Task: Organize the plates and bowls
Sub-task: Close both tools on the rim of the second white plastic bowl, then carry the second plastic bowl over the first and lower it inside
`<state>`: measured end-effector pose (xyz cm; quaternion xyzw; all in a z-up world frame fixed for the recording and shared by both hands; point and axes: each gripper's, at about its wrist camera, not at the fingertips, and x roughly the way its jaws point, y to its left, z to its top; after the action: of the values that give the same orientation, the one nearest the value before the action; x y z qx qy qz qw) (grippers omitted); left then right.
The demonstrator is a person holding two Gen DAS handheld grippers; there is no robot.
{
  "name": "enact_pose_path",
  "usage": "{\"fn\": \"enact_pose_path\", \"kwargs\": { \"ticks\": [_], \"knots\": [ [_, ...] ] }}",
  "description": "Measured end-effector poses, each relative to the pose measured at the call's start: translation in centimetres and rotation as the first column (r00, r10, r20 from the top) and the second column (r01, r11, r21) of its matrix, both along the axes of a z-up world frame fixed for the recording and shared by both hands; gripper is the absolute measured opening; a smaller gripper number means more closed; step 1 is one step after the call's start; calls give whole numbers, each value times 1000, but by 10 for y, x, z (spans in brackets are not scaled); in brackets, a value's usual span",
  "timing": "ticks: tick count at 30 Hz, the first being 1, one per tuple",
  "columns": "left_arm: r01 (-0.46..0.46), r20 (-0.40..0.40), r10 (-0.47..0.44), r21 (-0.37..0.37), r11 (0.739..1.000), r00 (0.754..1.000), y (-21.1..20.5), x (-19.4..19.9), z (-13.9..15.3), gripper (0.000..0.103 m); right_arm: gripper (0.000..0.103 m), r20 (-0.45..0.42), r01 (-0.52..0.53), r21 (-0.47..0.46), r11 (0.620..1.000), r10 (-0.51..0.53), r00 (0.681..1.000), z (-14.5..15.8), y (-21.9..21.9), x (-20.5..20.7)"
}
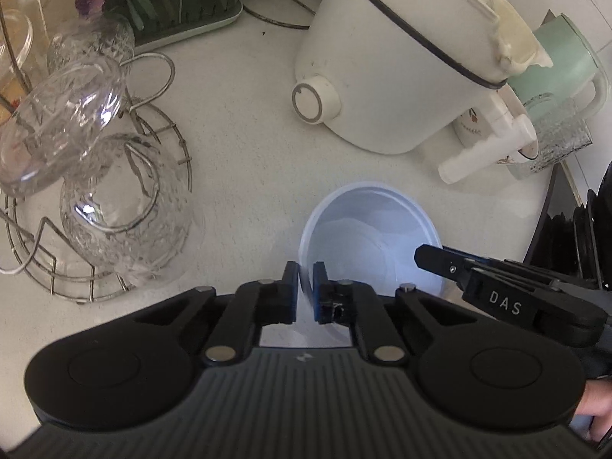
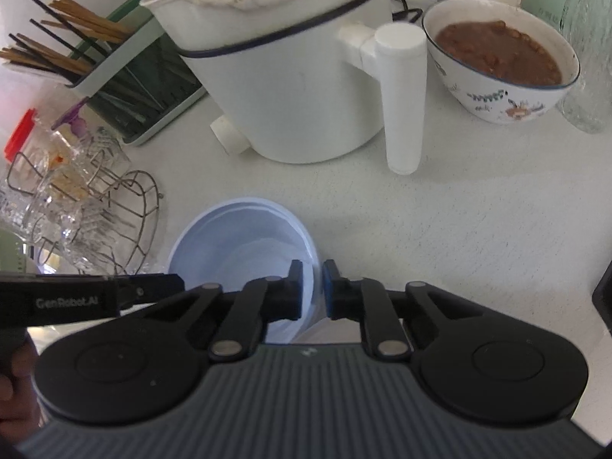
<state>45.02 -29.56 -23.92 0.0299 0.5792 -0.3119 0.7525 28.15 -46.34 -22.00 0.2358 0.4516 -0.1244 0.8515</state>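
1. The thing being handled is a pale blue bowl (image 1: 367, 229), thin and plastic-looking, sitting on the white counter (image 1: 237, 153) just in front of the big white cooker (image 1: 386, 57). Going by the stepped rings inside, it could be a few bowls nested together, can't say for sure.
2. My guess is it's light and a bit flexy, so a hard squeeze on the rim would bend it rather than crack it. It also looks smooth, so slippery. Not fragile like the glassware.
3. The rim is the only real place to grab, and that's where both grippers are. The left gripper (image 1: 305, 275) is pinched tight on the near-left rim, wall between the pads. The right gripper (image 2: 312, 273) is clamped on the rim on the opposite side from it, jaws narrow with the wall in the gap.
4. Both grippers point steeply down at the counter, one from each side of the bowl, and each shows up side-on in the other's view. A bit of a hand is visible behind each one.
5. To the left of the cooker is a wire rack (image 1: 168, 176) with glass cups (image 1: 126, 206), which I'd steer clear of when lifting. On the cooker's right, by its handle, sits a bowl of brown food (image 2: 501, 57).
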Motion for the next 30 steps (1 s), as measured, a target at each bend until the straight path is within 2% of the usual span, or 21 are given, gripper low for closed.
{"fn": "enact_pose_path", "kwargs": {
  "ticks": [7,14,17,30],
  "knots": [
    [-21,-30,21,-5,1000,999,-1,12,1,7,9,-11,5,19,1000,-4,1000,-4,1,3],
    [-13,8,13,-18,1000,1000,-2,19,15,6,9,4,11,43,999,-12,1000,7,1,0],
    [-33,5,33,-32,999,999,5,17,21,6,9,26,3,39,999,-4,1000,17,3,-3],
    [-30,83,36,-65,997,996,35,-14,70,6,9,101,-18,12,1000,16,995,48,21,-30]
  ]
}}
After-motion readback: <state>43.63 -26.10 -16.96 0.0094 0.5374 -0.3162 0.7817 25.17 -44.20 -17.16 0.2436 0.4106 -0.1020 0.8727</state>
